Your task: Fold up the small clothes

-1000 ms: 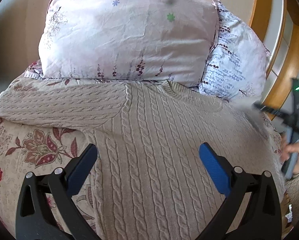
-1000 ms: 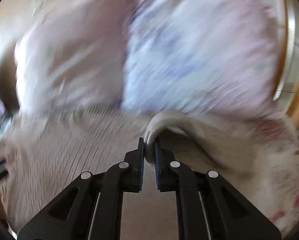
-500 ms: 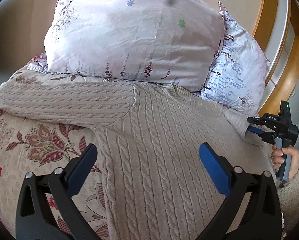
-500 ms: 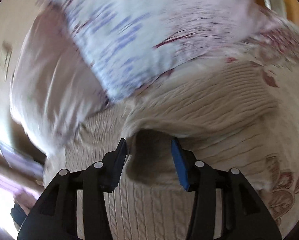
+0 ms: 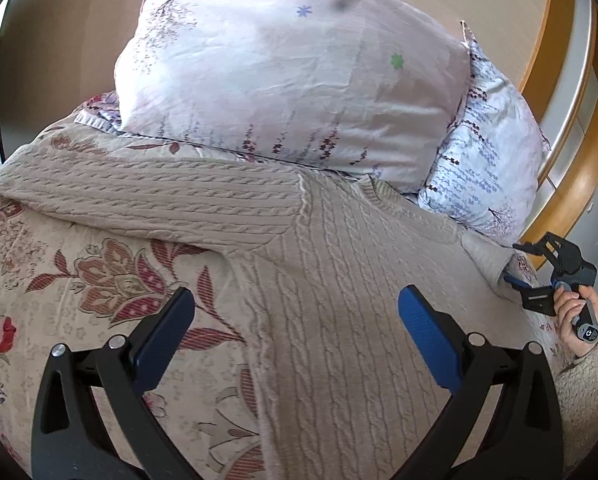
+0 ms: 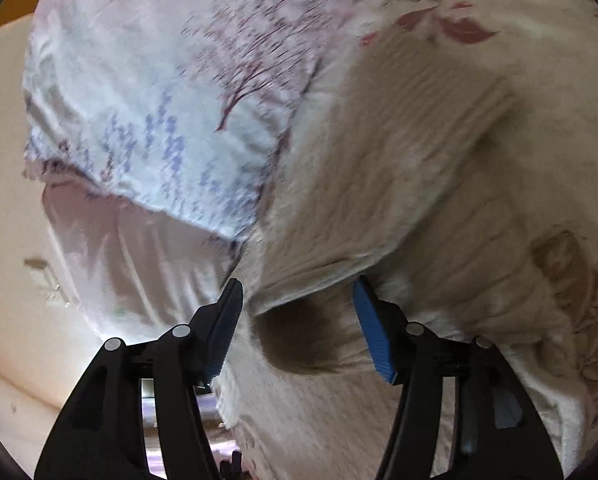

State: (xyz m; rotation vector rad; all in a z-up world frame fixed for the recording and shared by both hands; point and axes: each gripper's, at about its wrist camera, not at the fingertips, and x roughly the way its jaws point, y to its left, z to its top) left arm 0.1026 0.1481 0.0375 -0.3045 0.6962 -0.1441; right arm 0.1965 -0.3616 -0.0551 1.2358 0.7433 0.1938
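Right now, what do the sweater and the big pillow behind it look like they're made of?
The sweater looks like a thick beige cable knit, wool or acrylic: raised braided ribs, matte and soft. The big pillow looks like thin woven cotton or a blend, pale pink with small printed flowers: fine creases, a slight sheen. Fibre itself cannot be told from here.

No text, label, brand or number can be read on anything here.

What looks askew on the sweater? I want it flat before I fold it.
The sweater lies mostly flat on the floral bedspread, but its right sleeve is bunched and lifted beside the open right gripper, not spread out like the left sleeve.
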